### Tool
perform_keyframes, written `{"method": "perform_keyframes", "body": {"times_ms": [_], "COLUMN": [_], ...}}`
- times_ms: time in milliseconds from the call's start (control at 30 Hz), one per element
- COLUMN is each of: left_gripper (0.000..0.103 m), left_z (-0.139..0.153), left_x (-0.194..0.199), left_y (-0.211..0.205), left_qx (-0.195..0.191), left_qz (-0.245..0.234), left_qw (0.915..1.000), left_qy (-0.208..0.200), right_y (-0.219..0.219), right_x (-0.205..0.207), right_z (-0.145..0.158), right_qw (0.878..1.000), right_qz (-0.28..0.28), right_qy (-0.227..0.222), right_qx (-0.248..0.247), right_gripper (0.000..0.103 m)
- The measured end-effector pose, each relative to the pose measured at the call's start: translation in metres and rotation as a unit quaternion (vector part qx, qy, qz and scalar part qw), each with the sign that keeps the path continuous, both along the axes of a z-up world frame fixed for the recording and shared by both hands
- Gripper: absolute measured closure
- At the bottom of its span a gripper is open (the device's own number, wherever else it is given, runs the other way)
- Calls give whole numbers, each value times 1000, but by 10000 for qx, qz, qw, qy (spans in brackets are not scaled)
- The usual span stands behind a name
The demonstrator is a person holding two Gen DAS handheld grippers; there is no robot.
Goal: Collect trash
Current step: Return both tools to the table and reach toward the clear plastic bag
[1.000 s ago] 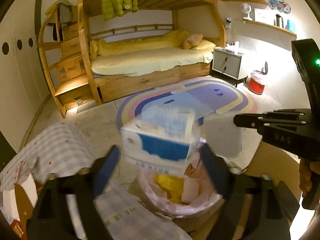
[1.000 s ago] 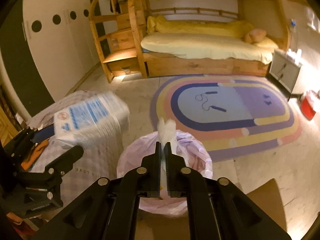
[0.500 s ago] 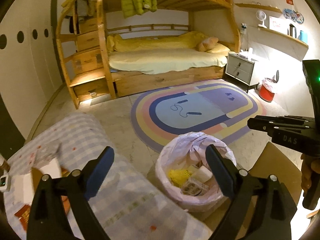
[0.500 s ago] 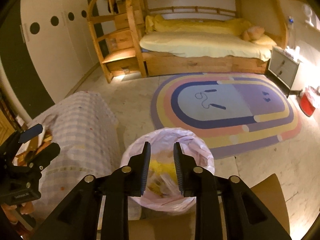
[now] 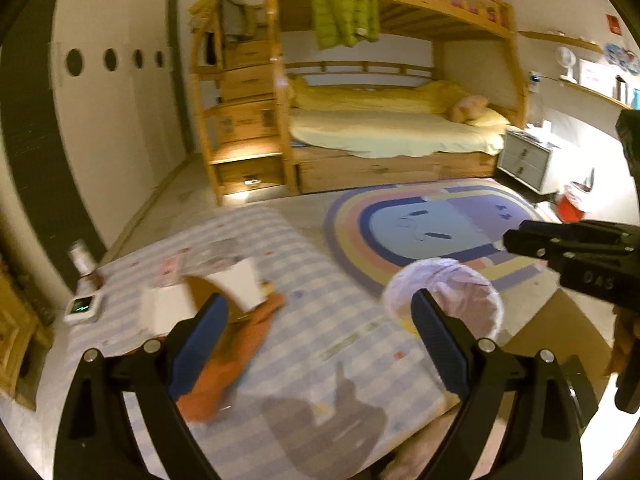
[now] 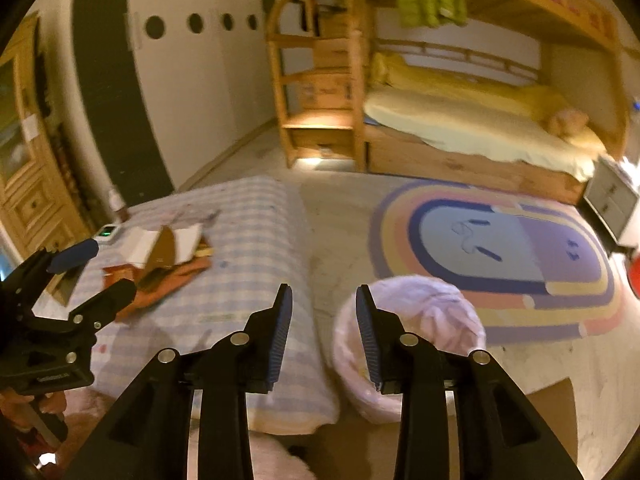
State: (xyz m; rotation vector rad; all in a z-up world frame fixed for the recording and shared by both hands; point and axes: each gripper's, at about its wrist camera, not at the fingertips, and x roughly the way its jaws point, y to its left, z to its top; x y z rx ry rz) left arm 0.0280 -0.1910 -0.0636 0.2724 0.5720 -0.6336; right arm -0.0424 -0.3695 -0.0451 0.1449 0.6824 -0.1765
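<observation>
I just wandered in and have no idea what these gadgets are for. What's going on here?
A person is tidying up, holding a pair of tongs in each hand. Both the left tongs and the right tongs are open and empty. Some torn cardboard and paper scraps lie on the checked cloth, near the left tongs. The lined trash bin stands on the floor beside the cloth-covered surface, just ahead of the right tongs.

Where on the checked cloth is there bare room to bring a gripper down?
The checked cloth is bare along its far end and its side beside the lined bin. The side by the torn cardboard and paper and timer is crowded.
</observation>
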Motion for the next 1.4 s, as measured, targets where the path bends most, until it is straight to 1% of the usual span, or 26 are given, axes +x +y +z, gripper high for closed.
{"method": "perform_keyframes", "body": {"times_ms": [67,133,267,433,567,633,800,967,1100,1200,1400], "left_gripper": [13,13,13,13,13,13,13,13,13,13,13], "left_z": [1,1,-2,-8,-14,-17,-25,-29,-30,-32,-43], "left_x": [5,11,21,36,49,55,69,92,115,132,170], "left_y": [21,41,81,127,153,162,172,172,165,158,141], "left_qx": [-40,-78,-54,-24,-26,-21,38,113,176,216,297], "left_qz": [240,490,952,1544,1888,1992,2123,2197,2231,2236,2221], "left_qw": [9997,9988,9954,9880,9818,9797,9768,9750,9742,9740,9737], "left_qy": [17,32,36,94,176,204,273,306,296,306,402], "right_y": [14,29,55,76,92,102,116,113,107,105,100], "right_x": [7,15,33,51,66,75,103,134,164,189,236], "right_z": [2,4,3,-2,-6,-10,-21,-31,-41,-48,-60], "right_qw": [9999,9995,9985,9974,9960,9948,9928,9930,9924,9916,9904], "right_qz": [149,275,529,720,888,1000,1169,1142,1158,1192,1226], "right_qy": [0,11,17,16,53,111,234,307,407,473,636], "right_qx": [-39,-127,-145,-94,-108,-129,-137,-76,-95,-148,-85], "right_gripper": [62,60,59,58,49,48,46,46,47,51,51]}}
